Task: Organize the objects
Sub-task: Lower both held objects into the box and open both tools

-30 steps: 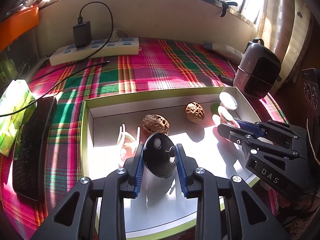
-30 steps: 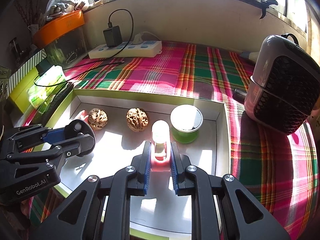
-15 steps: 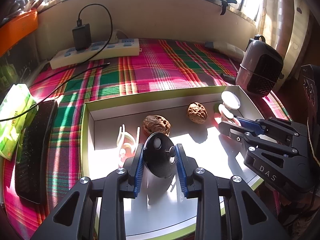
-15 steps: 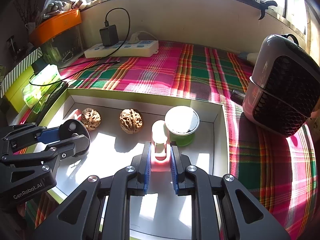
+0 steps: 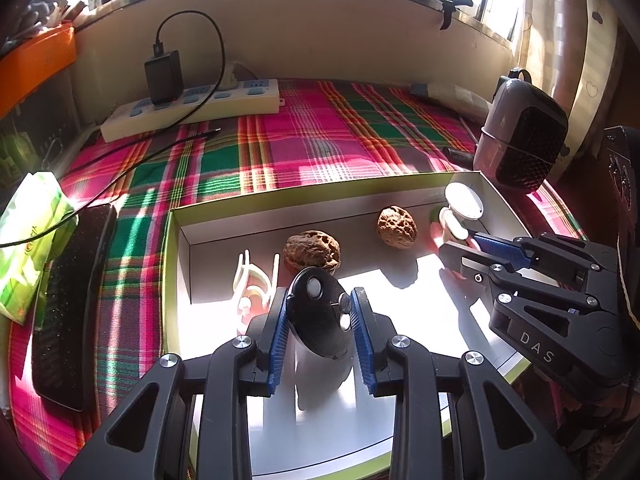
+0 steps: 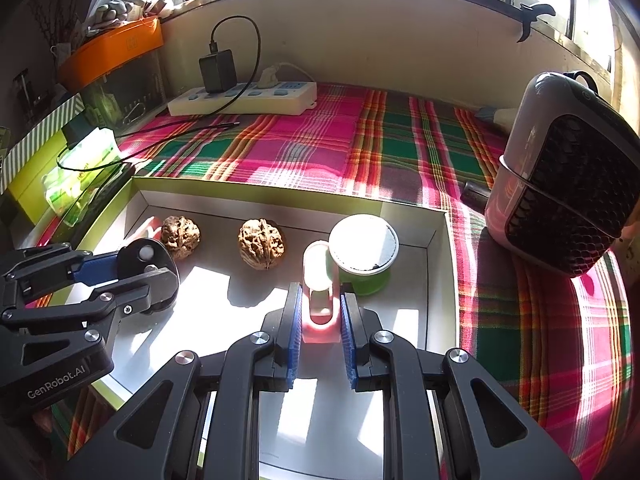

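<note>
Seen from the left wrist, the left gripper [image 5: 320, 322] has its blue pads pressed on either side of a black-capped bottle [image 5: 320, 320], jaws about half closed around it, above the white floor of the shallow box [image 5: 280, 194] with its yellow-green rim. Just beyond the bottle's cap lies a walnut [image 5: 312, 250], and a second walnut [image 5: 397, 227] sits further right near the back wall. A cream and pink clip [image 5: 254, 284] stands left of the bottle, close to the box's left wall. At the right, the right gripper [image 5: 460, 242] reaches in and clasps a small pink container [image 5: 452, 224]; glare makes its shape hard to read here.

Seen from the right wrist, the right gripper [image 6: 320, 318] is closed tight on the pink container [image 6: 319, 308], which stands upright on the box floor, touching or just beside a green cup with a white lid [image 6: 363, 250]. The two walnuts [image 6: 180, 237] [image 6: 261, 243] lie apart along the back wall. The left gripper [image 6: 136, 270] holds the black-capped bottle [image 6: 146, 260] at the left. The box rests on a plaid cloth [image 6: 312, 148], with a power strip [image 6: 242, 98] behind and a small heater [image 6: 568, 196] to the right.
</note>
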Available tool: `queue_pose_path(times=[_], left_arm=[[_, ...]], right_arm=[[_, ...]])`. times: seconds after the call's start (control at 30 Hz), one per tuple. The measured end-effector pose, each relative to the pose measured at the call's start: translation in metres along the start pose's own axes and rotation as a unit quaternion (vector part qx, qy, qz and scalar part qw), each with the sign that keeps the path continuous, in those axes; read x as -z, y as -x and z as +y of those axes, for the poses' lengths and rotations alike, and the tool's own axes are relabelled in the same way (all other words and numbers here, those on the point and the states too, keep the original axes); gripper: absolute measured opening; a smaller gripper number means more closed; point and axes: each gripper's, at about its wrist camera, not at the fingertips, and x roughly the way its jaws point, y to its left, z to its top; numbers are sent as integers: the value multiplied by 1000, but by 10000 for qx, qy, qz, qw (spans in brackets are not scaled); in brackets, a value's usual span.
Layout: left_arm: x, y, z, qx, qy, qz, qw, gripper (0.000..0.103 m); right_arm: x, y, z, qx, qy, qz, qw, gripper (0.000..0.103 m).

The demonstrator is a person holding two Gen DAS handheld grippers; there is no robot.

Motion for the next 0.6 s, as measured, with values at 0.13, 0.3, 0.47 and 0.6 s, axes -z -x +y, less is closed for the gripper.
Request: queue_pose_path(times=[0.13, 0.3, 0.47, 0.6], left_arm=[[0, -1, 0, 3, -18, 33, 10000, 29], [2, -3, -4, 27, -47, 61, 10000, 31], [1, -3, -4, 47, -19, 49, 10000, 31], [1, -3, -4, 55, -23, 44, 10000, 33]], right_arm=[[0, 1, 1, 6, 12, -3, 10000, 20], [0, 1, 2, 10, 34, -22, 10000, 24], [0, 2, 0, 30, 2, -45, 10000, 33], [0, 3, -1, 43, -29, -48, 10000, 33]])
